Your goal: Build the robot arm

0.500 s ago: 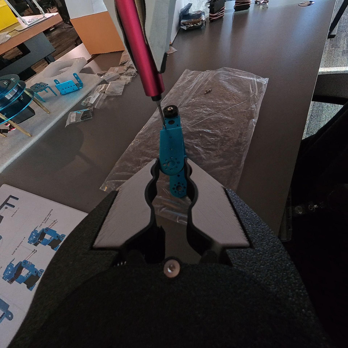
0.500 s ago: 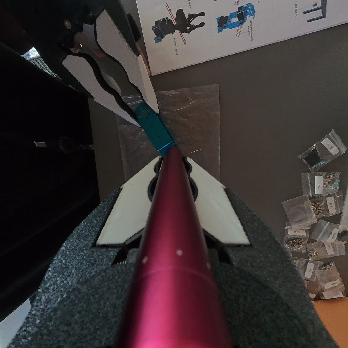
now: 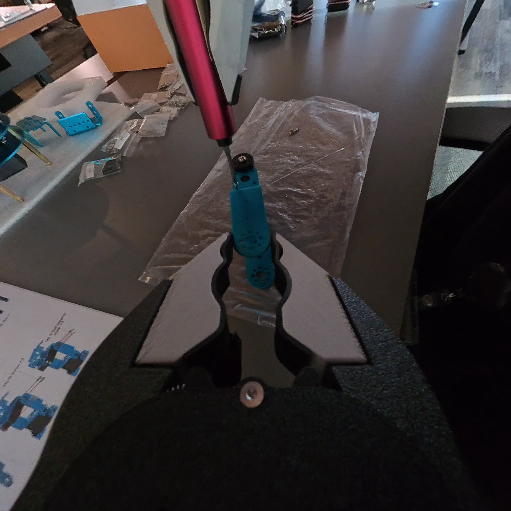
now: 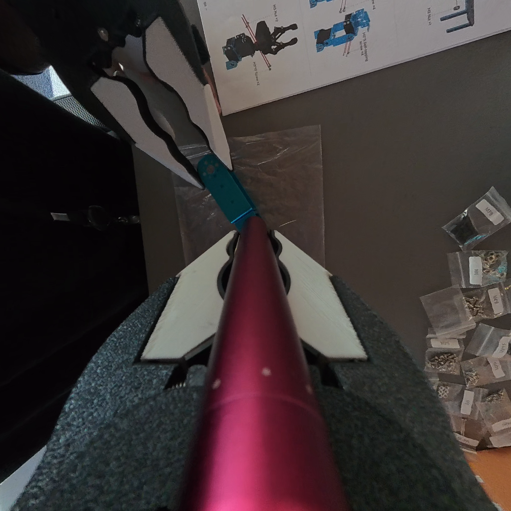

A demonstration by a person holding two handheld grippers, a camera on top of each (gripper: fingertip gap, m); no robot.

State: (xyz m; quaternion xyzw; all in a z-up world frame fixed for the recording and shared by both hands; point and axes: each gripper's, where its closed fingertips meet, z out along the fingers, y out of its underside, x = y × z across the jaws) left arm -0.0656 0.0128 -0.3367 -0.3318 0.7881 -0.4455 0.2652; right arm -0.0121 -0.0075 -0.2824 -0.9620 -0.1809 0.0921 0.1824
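The left tool (image 3: 252, 243) is clamped on the lower end of a blue metal bracket (image 3: 248, 218), holding it upright above a clear plastic bag (image 3: 304, 177) that lies flat on the dark bench (image 3: 359, 55) near its right edge. The right tool (image 4: 255, 235) is closed around a magenta screwdriver (image 4: 257, 345), whose thin bit touches the top face of the bracket beside a small black round part (image 3: 242, 161). Small bags of screws (image 4: 475, 331) lie in a heap toward the bench's left side, and a printed instruction sheet (image 3: 36, 359) lies at its near left corner.
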